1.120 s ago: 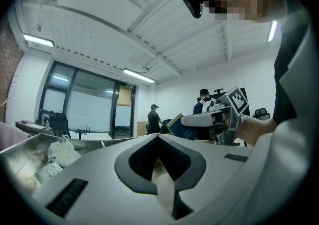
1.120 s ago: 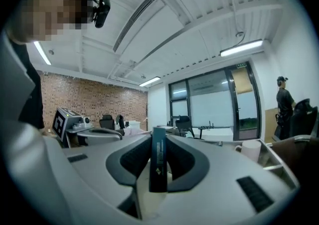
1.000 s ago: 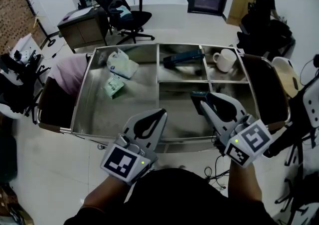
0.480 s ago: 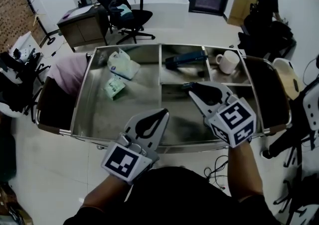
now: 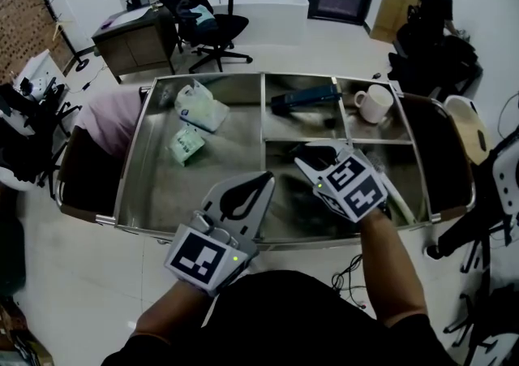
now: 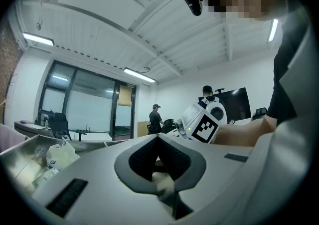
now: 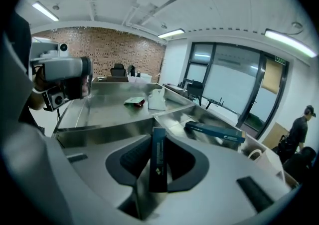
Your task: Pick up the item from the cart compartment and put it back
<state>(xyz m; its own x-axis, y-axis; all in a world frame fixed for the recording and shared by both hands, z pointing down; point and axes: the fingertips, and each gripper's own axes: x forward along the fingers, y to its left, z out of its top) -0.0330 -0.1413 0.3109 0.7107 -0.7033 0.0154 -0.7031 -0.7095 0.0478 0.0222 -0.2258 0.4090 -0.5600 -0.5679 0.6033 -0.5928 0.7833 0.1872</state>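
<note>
A steel cart [image 5: 203, 78] with several compartments stands in front of me. My right gripper [image 5: 318, 155] tilts down over the near middle compartment [image 5: 284, 198]. It is shut on a thin dark blue box [image 7: 158, 169], which stands upright and edge-on between the pads. In the right gripper view the right gripper [image 7: 159, 141] points along the cart towards its far left end. My left gripper [image 5: 263, 180] hovers level at the cart's near rim, its fingertips together and nothing held. In its own view the left gripper [image 6: 158, 137] shows the tips meeting.
The back middle compartment holds a second dark blue box [image 5: 306, 97], and a white mug [image 5: 372, 102] stands in the back right one. A white bag [image 5: 199, 105] and a green packet [image 5: 186, 144] lie in the large left bay. A person [image 5: 434, 7] stands at the far right.
My right gripper has come down and leftward into the near middle compartment, tipping downward and rolling, with the box still held. The left gripper has barely shifted.
</note>
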